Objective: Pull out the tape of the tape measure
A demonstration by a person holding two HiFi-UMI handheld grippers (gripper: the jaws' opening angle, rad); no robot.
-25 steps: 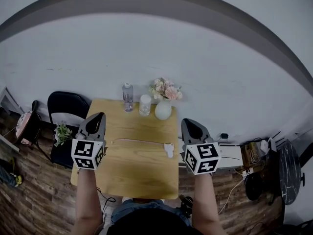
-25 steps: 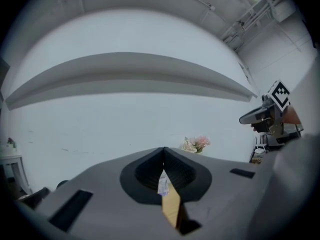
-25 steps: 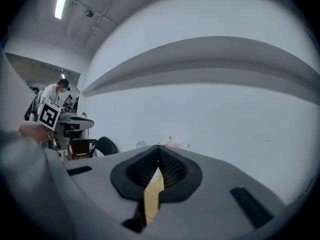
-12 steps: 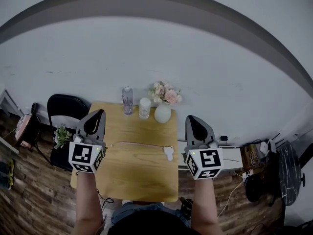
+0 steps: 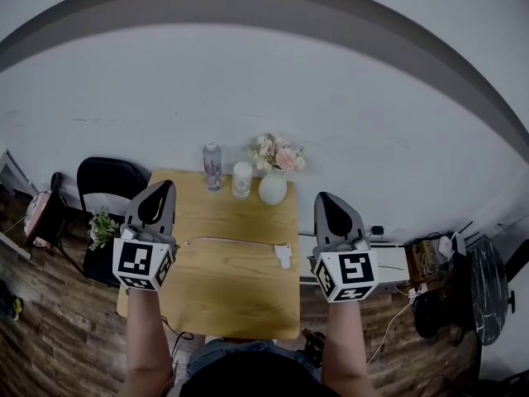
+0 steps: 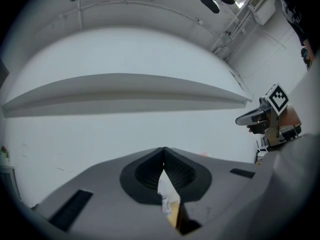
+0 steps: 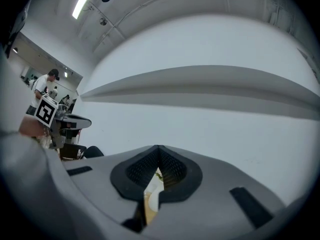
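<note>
Left gripper (image 5: 164,190) and right gripper (image 5: 325,198): one held at each side of the wooden table (image 5: 240,296). Both have jaws pressed together with nothing between them.

Tape measure (image 5: 283,255): lies flat on the table between the two grippers.
- Small white case at the end toward the right gripper.
- Thin pale tape (image 5: 231,239) drawn out toward the left gripper.
- Long axis runs crosswise, gripper to gripper, slightly bowed.

Beyond the tips, at the far edge: bottle (image 5: 212,166), white cup (image 5: 241,179), white vase (image 5: 273,188) with pink flowers (image 5: 277,151).
</note>
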